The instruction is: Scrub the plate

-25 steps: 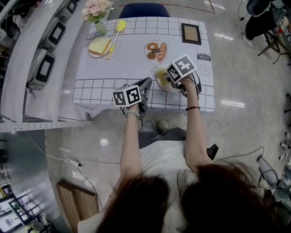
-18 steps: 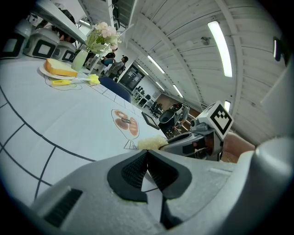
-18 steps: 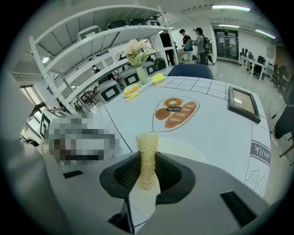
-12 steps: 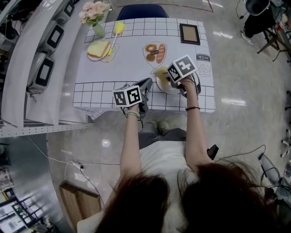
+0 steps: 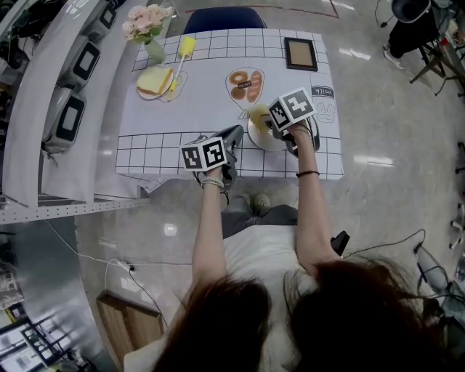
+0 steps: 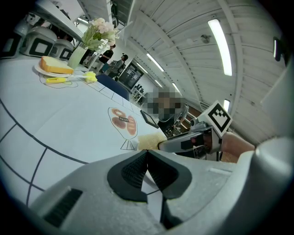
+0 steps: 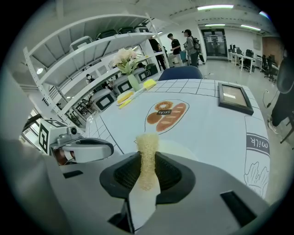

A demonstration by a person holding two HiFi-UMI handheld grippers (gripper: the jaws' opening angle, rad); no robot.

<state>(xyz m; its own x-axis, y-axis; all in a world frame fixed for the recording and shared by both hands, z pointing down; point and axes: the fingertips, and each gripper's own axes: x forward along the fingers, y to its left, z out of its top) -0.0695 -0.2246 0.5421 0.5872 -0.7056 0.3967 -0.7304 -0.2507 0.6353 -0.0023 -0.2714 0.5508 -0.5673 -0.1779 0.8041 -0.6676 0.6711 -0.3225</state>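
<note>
A pale round plate [image 5: 259, 138] lies near the front edge of the white grid-lined tablecloth [image 5: 203, 102]. My right gripper [image 5: 269, 122] hovers over the plate, shut on a strip of yellow sponge [image 7: 147, 153]. The sponge stands up between the pads, and the plate [image 7: 183, 150] shows just beyond the jaws. My left gripper [image 5: 234, 136] rests at the table's front edge, just left of the plate. Its pads [image 6: 134, 170] touch with nothing between them. From the left gripper view I see the sponge [image 6: 149, 141] and the right gripper [image 6: 190, 140] ahead.
At the back left are a slice of bread on a plate [image 5: 155, 81], a yellow brush [image 5: 182, 54] and a vase of flowers [image 5: 149, 25]. A picture frame [image 5: 300, 53] lies at the back right. A blue chair [image 5: 225, 18] stands behind the table; shelves with appliances [image 5: 69, 116] run along the left.
The right gripper with the sponge has shifted only slightly over the plate. The left gripper has stayed in place. The head view has tilted a little.
</note>
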